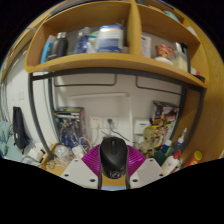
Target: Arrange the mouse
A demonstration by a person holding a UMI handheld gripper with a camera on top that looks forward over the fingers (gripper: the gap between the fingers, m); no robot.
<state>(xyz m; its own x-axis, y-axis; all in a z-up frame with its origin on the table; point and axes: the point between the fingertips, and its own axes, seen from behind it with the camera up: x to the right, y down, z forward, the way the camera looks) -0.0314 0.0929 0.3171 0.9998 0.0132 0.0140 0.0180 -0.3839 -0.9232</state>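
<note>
A black computer mouse [113, 157] sits between the two fingers of my gripper [113, 165], its length pointing away from me. The magenta pads [92, 160] press against both of its sides, so the gripper is shut on the mouse. It is held up in front of a desk scene, with the cluttered back of the desk beyond it. The fingers' light-coloured outer parts flare out to each side below the mouse.
A wooden shelf [120, 64] runs overhead, loaded with boxes and containers [105, 40]. Below it is a white wall panel [115, 110] with cables. Clutter of bottles and small items [158, 130] lies to the right, more items [68, 135] to the left.
</note>
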